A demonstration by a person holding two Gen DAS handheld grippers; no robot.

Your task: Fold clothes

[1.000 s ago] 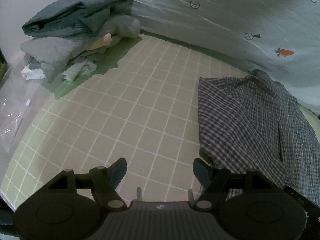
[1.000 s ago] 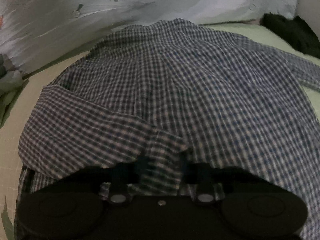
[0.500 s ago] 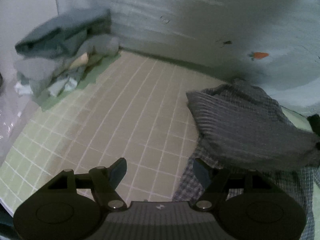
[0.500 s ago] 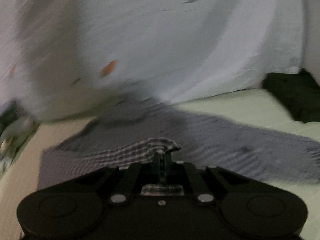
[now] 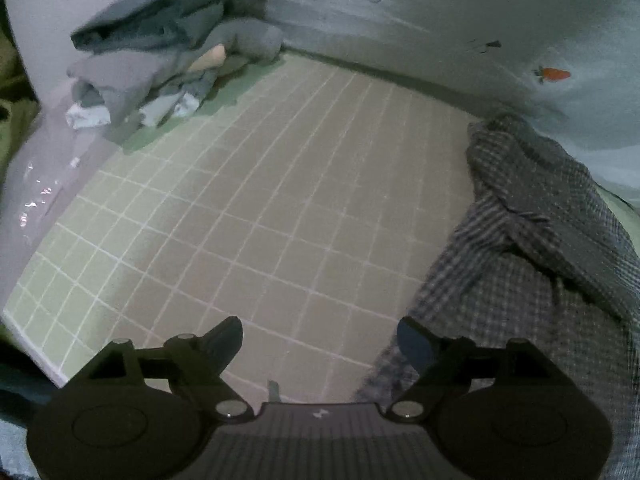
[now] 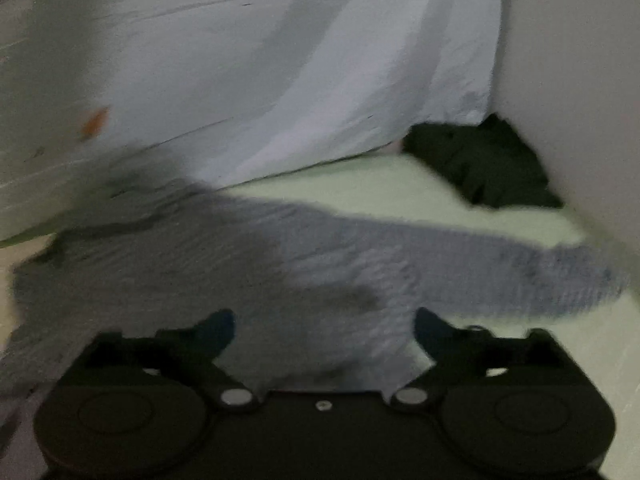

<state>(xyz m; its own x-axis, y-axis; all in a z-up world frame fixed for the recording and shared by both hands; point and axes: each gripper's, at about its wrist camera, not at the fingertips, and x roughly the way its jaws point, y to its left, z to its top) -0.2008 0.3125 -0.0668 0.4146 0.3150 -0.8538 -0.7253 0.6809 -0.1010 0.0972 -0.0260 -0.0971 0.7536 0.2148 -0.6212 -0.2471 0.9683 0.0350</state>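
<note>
L tongs (image 5: 319, 336): jaws wide apart, nothing between them, hovering over a gridded mat (image 5: 256, 216) w/ pale lines. Right-hand finger (image 5: 414, 342) sits just over the near edge of the checked shirt (image 5: 532, 264).

Shirt in L view: lies on the mat's right side, bunched, one fold thrown over itself toward the back. Rest of mat to the left is bare.

R tongs (image 6: 324, 330): jaws also spread, nothing gripped. Shirt (image 6: 280, 264) directly beyond and below them, blurred; one sleeve (image 6: 520, 268) stretched out to the right across a light green sheet (image 6: 400, 184).

Further back, L view: stack of folded clothes (image 5: 168, 48) at far left corner of the mat, grey and blue-grey, some loose pale pieces at its foot. Well apart from the shirt.

Behind everything: pale cloth backdrop (image 5: 480, 20) w/ small carrot print (image 5: 554, 74). R view, far right: dark garment (image 6: 480, 164) heaped on the green sheet near a wall; cannot tell what kind.
</note>
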